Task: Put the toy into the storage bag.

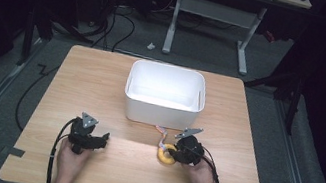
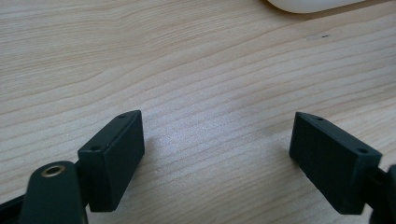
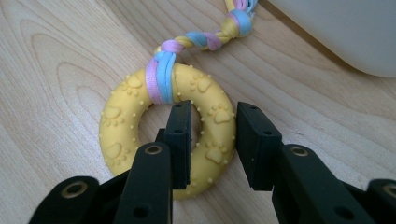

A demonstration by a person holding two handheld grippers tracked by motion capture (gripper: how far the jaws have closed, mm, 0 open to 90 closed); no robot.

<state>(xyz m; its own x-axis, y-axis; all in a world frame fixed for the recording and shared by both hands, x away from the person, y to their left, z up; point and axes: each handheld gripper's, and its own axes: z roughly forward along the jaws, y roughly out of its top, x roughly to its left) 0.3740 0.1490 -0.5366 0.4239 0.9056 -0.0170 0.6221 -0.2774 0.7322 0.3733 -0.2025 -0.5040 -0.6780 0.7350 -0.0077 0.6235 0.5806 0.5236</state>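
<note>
A yellow rubber ring toy [image 1: 166, 154] with paw prints lies on the wooden table [image 1: 97, 80], in front of the white bin [image 1: 161, 114]. A braided pink, blue and yellow rope [image 3: 201, 39] is tied to the ring [image 3: 119, 135] and runs toward the bin. My right gripper [image 3: 214, 112] is shut on the ring's near side, one jaw inside the hole and the other outside. That gripper [image 1: 181, 150] rests low at the table's front right. My left gripper [image 1: 104, 138] sits at the front left; its jaws [image 2: 217, 119] stand wide open over bare wood.
The white bin's wall [image 3: 345, 32] rises close behind the rope in the right gripper view, and its rim [image 2: 308, 4] shows at the top of the left gripper view. Beyond the table stand a desk frame [image 1: 246, 40] and floor cables [image 1: 111, 26].
</note>
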